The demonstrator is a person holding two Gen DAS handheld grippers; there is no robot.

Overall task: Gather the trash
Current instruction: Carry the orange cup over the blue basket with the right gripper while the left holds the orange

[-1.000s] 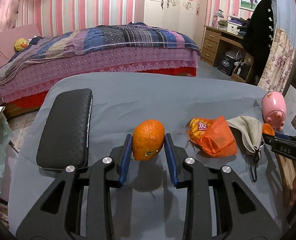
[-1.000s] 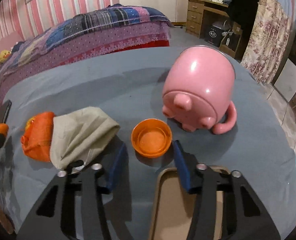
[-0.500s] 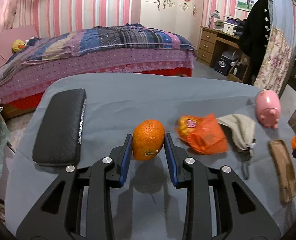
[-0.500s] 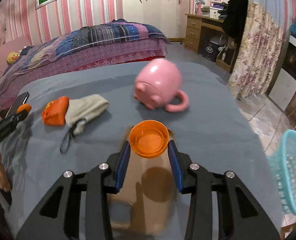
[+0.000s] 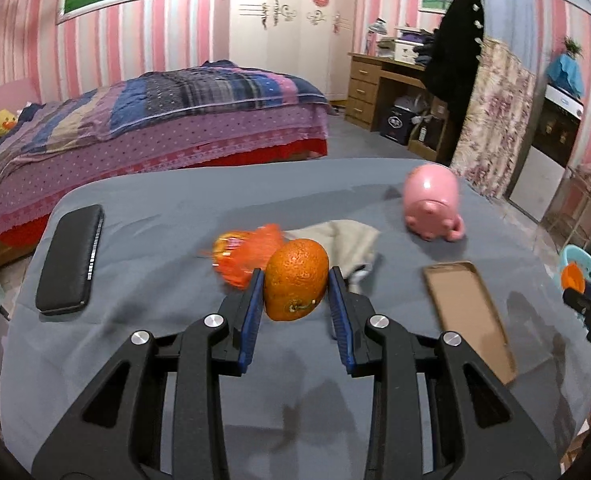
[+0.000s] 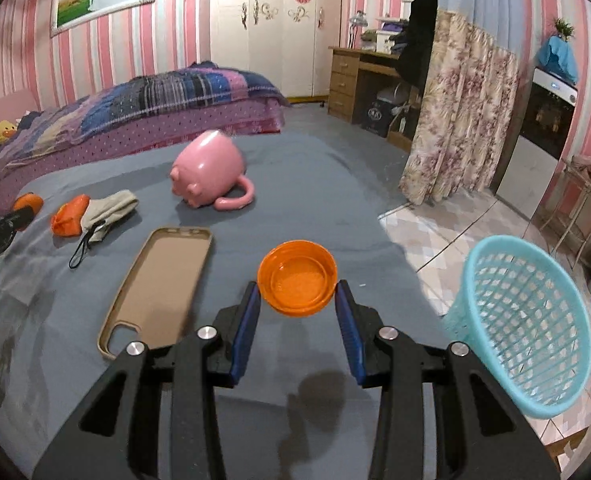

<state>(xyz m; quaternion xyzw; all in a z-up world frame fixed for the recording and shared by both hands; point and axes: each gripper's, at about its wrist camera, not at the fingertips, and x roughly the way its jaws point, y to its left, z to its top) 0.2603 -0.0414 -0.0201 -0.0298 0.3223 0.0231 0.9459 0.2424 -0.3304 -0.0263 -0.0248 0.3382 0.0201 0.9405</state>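
My left gripper is shut on an orange fruit and holds it above the grey table. My right gripper is shut on an orange plastic lid, held above the table's right part. A light blue mesh basket stands on the floor to the right of the table, close to the right gripper. An orange crumpled wrapper lies on the table just beyond the fruit; it also shows in the right wrist view.
A beige pouch, a pink pig-shaped mug on its side, a tan phone case and a black case lie on the table. A bed stands behind, a desk and curtain at right.
The right gripper closed on the orange lid, lifted it and carried it right toward the blue basket. The left gripper moved right with the fruit, which stays gripped.
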